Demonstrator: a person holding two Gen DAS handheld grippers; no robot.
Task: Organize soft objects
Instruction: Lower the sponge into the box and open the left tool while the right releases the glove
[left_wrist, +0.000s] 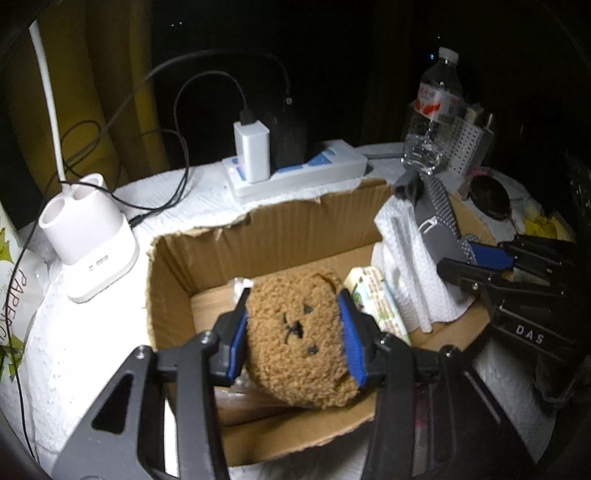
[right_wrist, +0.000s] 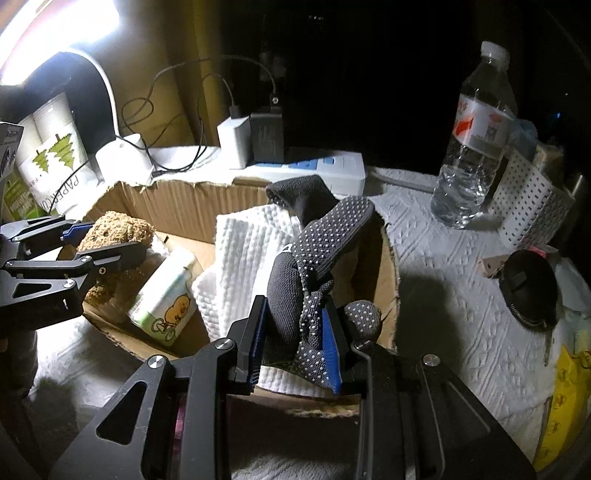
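My left gripper (left_wrist: 295, 332) is shut on a brown fuzzy plush toy (left_wrist: 299, 332) with a stitched face and holds it over the open cardboard box (left_wrist: 258, 229). The same plush (right_wrist: 114, 232) shows at the left of the right wrist view, between the left gripper's fingers (right_wrist: 107, 254). My right gripper (right_wrist: 295, 328) is shut on a dark grey glove with white grip dots (right_wrist: 317, 243), held over the box's right side (right_wrist: 389, 258). The glove (left_wrist: 439, 210) also shows at the right of the left wrist view. A folded white towel (right_wrist: 243, 240) and a tissue pack (right_wrist: 166, 295) lie in the box.
A white power strip with chargers (left_wrist: 295, 166), a white lamp base (left_wrist: 88, 236) with cables and a water bottle (right_wrist: 476, 129) stand behind the box. A perforated white holder (right_wrist: 532, 199), a black round object (right_wrist: 528, 291) and a yellow packet (right_wrist: 565, 398) sit right.
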